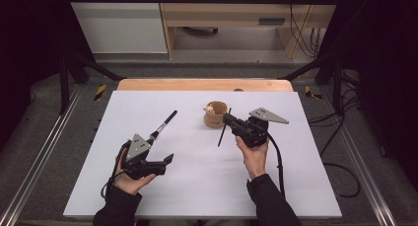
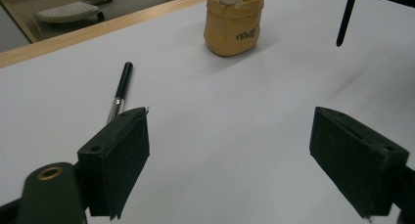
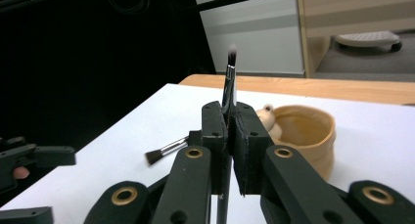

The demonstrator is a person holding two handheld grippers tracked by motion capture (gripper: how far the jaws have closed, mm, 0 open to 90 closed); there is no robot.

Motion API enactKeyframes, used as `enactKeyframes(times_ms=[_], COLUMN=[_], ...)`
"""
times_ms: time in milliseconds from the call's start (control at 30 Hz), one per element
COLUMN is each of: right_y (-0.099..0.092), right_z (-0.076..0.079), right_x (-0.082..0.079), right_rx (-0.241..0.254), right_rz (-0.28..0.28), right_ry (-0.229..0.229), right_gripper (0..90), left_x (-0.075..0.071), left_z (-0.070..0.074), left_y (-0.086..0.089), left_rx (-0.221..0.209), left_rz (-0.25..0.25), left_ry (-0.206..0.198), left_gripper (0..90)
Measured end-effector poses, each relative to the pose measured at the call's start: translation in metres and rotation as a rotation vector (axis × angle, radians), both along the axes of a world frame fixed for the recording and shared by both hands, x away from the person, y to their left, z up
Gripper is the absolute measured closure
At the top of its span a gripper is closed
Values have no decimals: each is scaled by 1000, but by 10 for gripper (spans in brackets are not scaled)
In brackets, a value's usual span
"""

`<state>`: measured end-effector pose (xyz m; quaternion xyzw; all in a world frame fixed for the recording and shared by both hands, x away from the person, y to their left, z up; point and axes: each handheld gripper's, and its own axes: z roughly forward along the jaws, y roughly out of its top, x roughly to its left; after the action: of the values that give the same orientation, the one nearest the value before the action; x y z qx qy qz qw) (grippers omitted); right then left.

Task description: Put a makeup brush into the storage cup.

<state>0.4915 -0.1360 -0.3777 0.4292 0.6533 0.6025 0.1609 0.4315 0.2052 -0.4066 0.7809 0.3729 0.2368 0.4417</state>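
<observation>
**Right one's got a brush, left one's empty**

Right hand-held gripper is clamped on a thin black-handled brush, centre frame beside the tan ceramic cup. Left hand-held gripper gapes wide, empty, lower left; another black-handled brush lies on the white tabletop.

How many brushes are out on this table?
2. One brush lies on the white table beside the open left gripper; the other brush is clamped in the right gripper by the cup.

On my surface the cup sits far centre; one brush lies to its left, another brush stands just right of it.
</observation>
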Motion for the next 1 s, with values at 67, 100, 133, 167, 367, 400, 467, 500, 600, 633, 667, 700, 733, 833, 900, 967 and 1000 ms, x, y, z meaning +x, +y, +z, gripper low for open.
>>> enactKeyframes(times_ms=[67,100,133,167,367,400,467,500,600,633,667,700,733,833,900,967,1000], right_y=[-1,-1,-1,-1,0,0,1,1,3,4,5,6,7,9,11,12,12], right_z=[4,6,8,10,18,19,20,21,23,24,24,24,24,25,24,25,25], right_x=[3,4,6,7,14,16,19,20,26,28,30,33,34,39,43,46,47], right_rx=[-3,-4,-7,-8,-36,-38,-46,-52,-62,-68,-68,-76,-81,-90,-95,-94,-93], right_rz=[-12,-15,-22,-26,-51,-55,-61,-64,-75,-78,-80,-85,-86,-96,-103,-109,-115], right_ry=[-11,-15,-20,-26,-54,-55,-60,-62,-65,-68,-66,-68,-71,-80,-80,-82,-81], right_gripper=[848,848,848,848,848,848,847,847,848,847,848,847,847,848,848,848,847], left_x=[0,1,1,1,2,2,3,3,3,3,3,3,3,4,4,4,4], left_z=[0,0,0,0,1,1,2,2,2,2,3,3,3,3,3,2,2], left_y=[3,5,6,8,15,16,17,18,20,20,21,22,22,23,23,23,23], left_rx=[0,-1,-2,-5,-8,-7,-9,-7,-9,-9,-7,-7,-7,-2,-2,-2,0], left_rz=[3,4,4,6,16,17,22,23,28,30,29,30,29,30,31,32,32], left_ry=[1,1,1,1,-5,-5,-3,-5,-7,-8,-9,-9,-7,-9,-9,-8,-8], left_gripper=[138,135,131,130,121,121,120,119,119,119,119,119,119,116,117,116,116])
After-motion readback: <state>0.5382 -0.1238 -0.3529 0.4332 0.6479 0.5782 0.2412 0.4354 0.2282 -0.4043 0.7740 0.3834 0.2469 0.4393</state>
